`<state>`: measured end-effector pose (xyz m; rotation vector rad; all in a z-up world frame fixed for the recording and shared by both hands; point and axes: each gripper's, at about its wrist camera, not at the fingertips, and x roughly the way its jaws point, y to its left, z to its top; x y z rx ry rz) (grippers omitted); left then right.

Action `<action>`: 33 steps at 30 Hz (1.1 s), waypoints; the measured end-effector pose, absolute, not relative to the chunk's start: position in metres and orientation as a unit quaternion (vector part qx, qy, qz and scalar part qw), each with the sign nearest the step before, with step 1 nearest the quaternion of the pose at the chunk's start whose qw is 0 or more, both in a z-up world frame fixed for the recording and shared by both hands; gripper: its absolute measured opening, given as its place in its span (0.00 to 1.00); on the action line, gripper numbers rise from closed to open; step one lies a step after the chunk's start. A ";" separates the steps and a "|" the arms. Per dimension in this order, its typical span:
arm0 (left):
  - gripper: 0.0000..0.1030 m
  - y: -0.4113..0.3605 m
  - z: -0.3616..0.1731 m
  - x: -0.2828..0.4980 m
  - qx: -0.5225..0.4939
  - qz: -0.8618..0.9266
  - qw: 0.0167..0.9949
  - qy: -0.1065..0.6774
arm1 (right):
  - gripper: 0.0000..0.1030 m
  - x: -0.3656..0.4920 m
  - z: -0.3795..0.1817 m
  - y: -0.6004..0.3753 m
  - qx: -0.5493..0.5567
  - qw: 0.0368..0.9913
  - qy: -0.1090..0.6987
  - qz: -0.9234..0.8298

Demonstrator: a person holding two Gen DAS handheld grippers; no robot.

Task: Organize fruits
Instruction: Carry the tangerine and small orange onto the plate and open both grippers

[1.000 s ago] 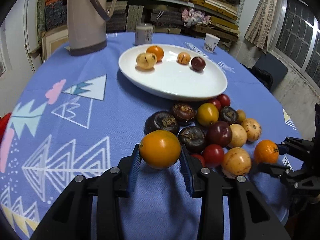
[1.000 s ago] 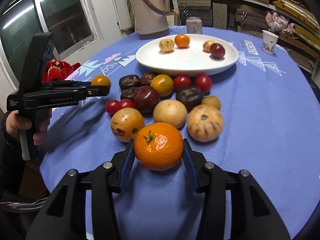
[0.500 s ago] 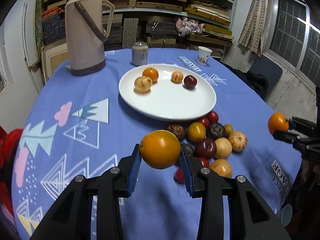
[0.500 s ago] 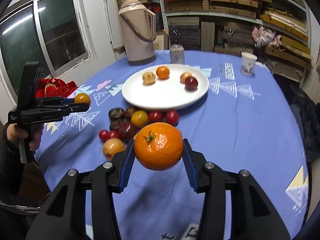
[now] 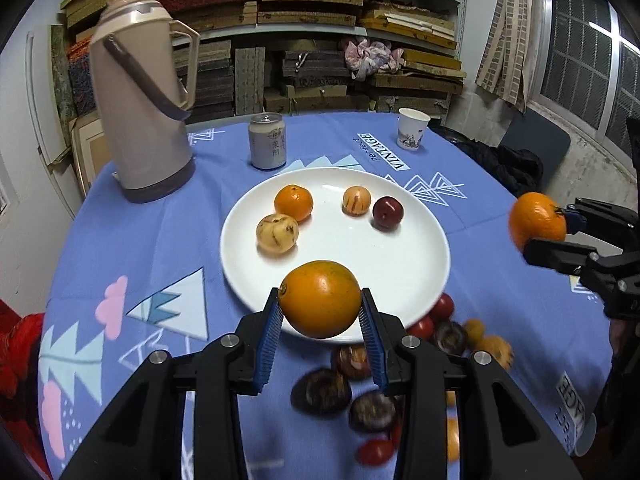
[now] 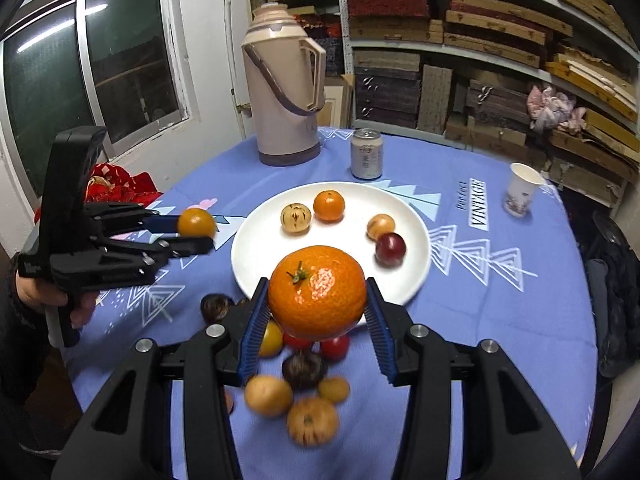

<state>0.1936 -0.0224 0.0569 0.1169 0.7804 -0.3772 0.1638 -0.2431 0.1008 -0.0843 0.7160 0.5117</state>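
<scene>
My left gripper point(image 5: 320, 312) is shut on a smooth orange-yellow fruit point(image 5: 320, 304) and holds it in the air over the near rim of the white plate point(image 5: 420, 264). My right gripper point(image 6: 316, 312) is shut on a mandarin with a green stem point(image 6: 317, 296), also raised, near the plate's point(image 6: 248, 256) front edge. The plate holds several fruits: a mandarin point(image 5: 293, 202), two yellowish striped fruits point(image 5: 277, 233) and a dark red plum point(image 5: 387, 213). A pile of mixed fruits point(image 5: 360, 384) lies on the blue cloth below the grippers; it also shows in the right wrist view point(image 6: 296, 396).
A tall beige thermos point(image 5: 140, 112) stands at the back left. A drink can point(image 5: 267, 141) and a paper cup point(image 5: 413, 129) stand behind the plate. The round table has a blue patterned cloth point(image 5: 140, 248). Shelves of stacked boards fill the back wall.
Both grippers have lifted their fruits off the cloth and moved forward to the plate. The fruit pile now lies below and behind the fingertips.
</scene>
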 end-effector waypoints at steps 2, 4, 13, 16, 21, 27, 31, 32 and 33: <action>0.38 -0.026 0.051 0.206 0.057 -0.184 0.902 0.387 | 0.44 0.180 0.093 -0.236 -0.042 0.899 0.357 0.252; 0.38 -0.031 0.041 0.220 0.057 -0.185 0.897 0.398 | 0.44 0.199 0.084 -0.229 -0.044 0.893 0.368 0.256; 0.38 -0.038 0.011 0.269 0.053 -0.180 0.883 0.431 | 0.44 0.266 0.039 -0.216 -0.048 0.876 0.407 0.253; 0.38 -0.039 0.000 0.286 0.051 -0.172 0.879 0.442 | 0.44 0.283 0.029 -0.213 -0.049 0.874 0.415 0.250; 0.38 -0.041 -0.008 0.302 0.050 -0.168 0.876 0.449 | 0.44 0.302 0.015 -0.213 -0.041 0.871 0.422 0.248; 0.38 -0.044 -0.014 0.312 0.054 -0.165 0.877 0.448 | 0.44 0.315 0.005 -0.214 -0.036 0.871 0.427 0.242; 0.38 -0.044 -0.014 0.315 0.053 -0.165 0.876 0.450 | 0.45 0.319 0.002 -0.211 -0.046 0.872 0.426 0.237; 0.38 -0.044 -0.013 0.314 0.053 -0.163 0.876 0.450 | 0.45 0.319 0.002 -0.210 -0.047 0.872 0.427 0.235; 0.40 -0.044 -0.013 0.314 0.053 -0.163 0.876 0.451 | 0.45 0.319 0.002 -0.209 -0.047 0.871 0.429 0.234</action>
